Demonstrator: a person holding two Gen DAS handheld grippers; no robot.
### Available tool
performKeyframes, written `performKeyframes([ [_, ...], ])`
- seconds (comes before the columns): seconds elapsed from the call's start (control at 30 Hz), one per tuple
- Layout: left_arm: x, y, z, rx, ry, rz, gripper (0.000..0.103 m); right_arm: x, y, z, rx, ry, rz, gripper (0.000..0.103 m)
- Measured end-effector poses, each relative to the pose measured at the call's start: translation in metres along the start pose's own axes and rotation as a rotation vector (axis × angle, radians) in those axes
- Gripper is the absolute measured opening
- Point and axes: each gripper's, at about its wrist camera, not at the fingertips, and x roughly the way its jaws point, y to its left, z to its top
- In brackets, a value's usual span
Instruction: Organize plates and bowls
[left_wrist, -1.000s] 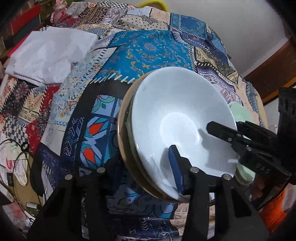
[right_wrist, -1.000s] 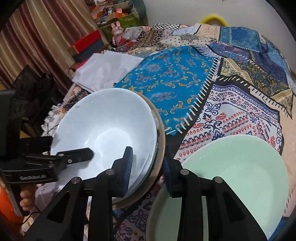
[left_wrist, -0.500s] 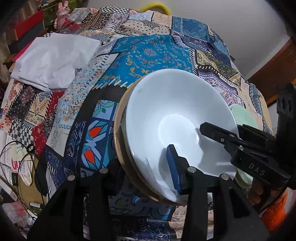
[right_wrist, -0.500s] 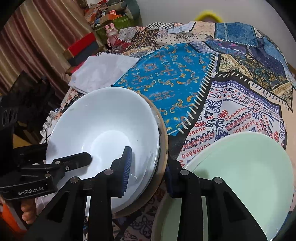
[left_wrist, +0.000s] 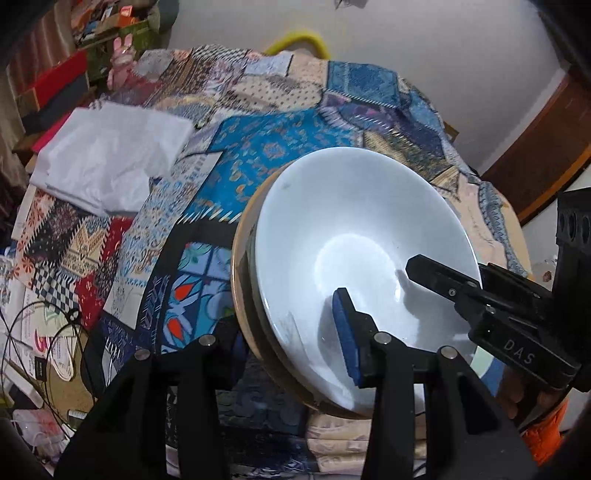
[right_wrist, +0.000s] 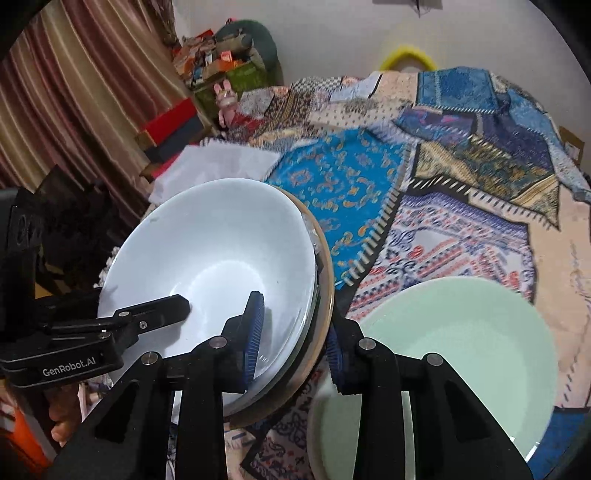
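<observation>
Now | both grippers angled down | jaws clamp stack of bowls (left_wrist: 354, 236) rims

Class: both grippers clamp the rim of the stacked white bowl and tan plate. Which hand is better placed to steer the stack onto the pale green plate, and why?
Right. The right gripper grips the stacked white bowl and tan plate on the rim beside the pale green plate. The left gripper clamps the far side, so it can only support.

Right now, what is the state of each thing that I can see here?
stack of bowls: nested, tilted, gripped on two sides.
left gripper: shut on the stack's rim.
right gripper: shut on the opposite rim.
green plate: lying flat on the cloth, empty.
white cloth: folded, untouched.
</observation>
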Motion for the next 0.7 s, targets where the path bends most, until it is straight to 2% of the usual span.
performKeyframes([
  [0.33, -0.013, -0.051, 0.007, 0.067, -0.034, -0.053, 0.042, -0.049, -0.026, -0.004, 0.041, -0.081, -0.058, 0.028],
  [0.7, -0.007, -0.102, 0.0, 0.126, -0.011, -0.12, 0.042, -0.088, -0.059, -0.022, 0.108, -0.127, -0.116, 0.028],
])
